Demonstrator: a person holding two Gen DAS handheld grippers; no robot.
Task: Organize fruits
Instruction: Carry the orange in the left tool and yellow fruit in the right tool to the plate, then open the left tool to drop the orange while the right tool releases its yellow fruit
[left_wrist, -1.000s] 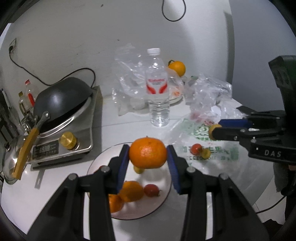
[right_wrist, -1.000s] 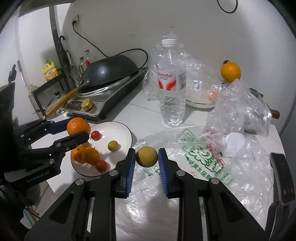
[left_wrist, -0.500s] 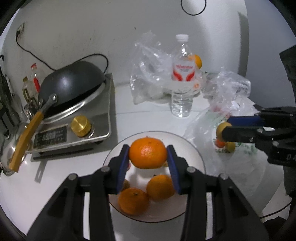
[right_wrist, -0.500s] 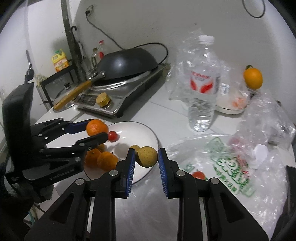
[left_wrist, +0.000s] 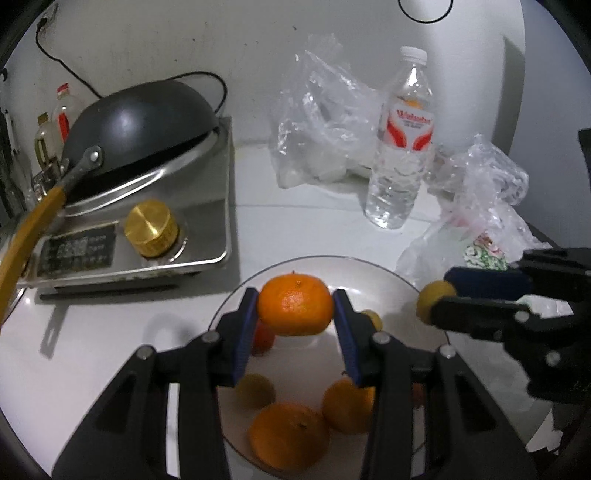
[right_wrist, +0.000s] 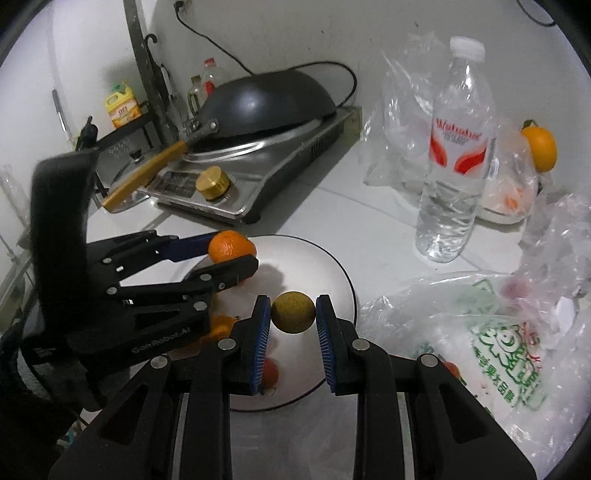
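Note:
My left gripper is shut on an orange tangerine and holds it over the white plate. My right gripper is shut on a small yellow-green fruit above the plate's right side. In the left wrist view the right gripper comes in from the right with that fruit. In the right wrist view the left gripper shows with the tangerine. The plate holds two tangerines, a yellowish fruit and small red fruits.
A stove with a black wok stands at the back left. A water bottle and crumpled clear bags are behind the plate. A printed plastic bag lies to the right, and an orange sits at the far right.
Both grippers have moved left and lower over the plate, still holding their fruit. The right gripper has come from above the plastic bag to above the plate.

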